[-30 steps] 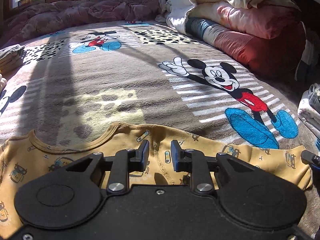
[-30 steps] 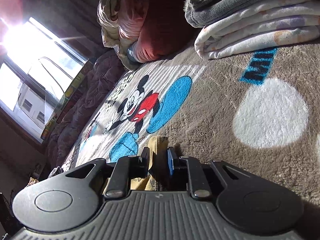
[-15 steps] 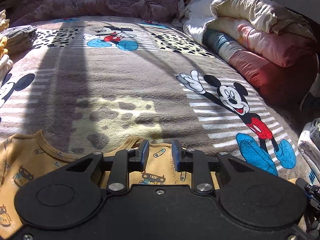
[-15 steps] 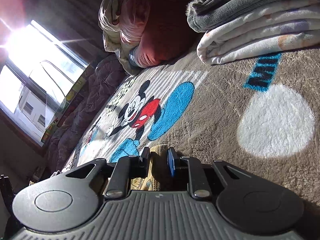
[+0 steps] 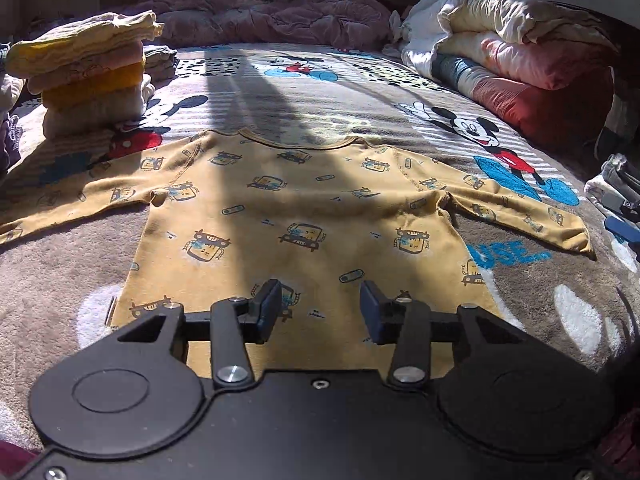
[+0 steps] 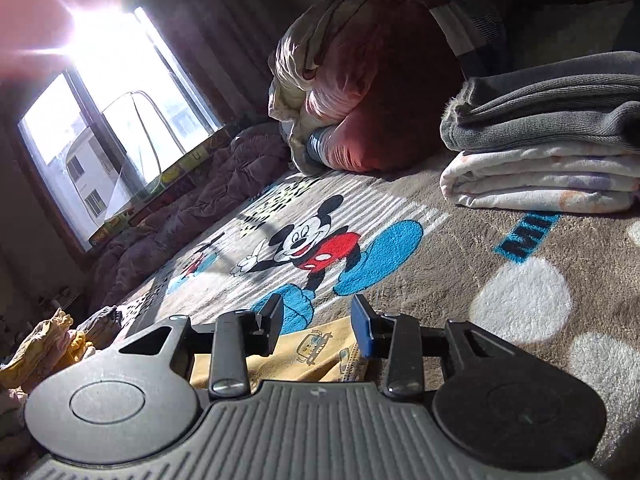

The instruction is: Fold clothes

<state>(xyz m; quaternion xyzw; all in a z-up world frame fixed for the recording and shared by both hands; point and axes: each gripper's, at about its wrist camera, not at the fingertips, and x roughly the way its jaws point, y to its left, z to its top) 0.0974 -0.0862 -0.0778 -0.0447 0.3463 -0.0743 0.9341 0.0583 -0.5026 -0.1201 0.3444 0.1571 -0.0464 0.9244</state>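
A yellow shirt [image 5: 296, 216] lies flat mid-frame on the blanket [image 5: 320, 92]. Left claw [image 5: 319, 306] gapes wide, empty, over its hem; right claw [image 6: 318, 326] likewise, over a sleeve [image 6: 308, 354].

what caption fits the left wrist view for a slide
Open left gripper above a yellow long-sleeved shirt spread flat on a cartoon blanket, ready for folding.

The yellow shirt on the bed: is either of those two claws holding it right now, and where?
Neither. The left gripper and right gripper are open, and the yellow shirt lies flat, unheld.
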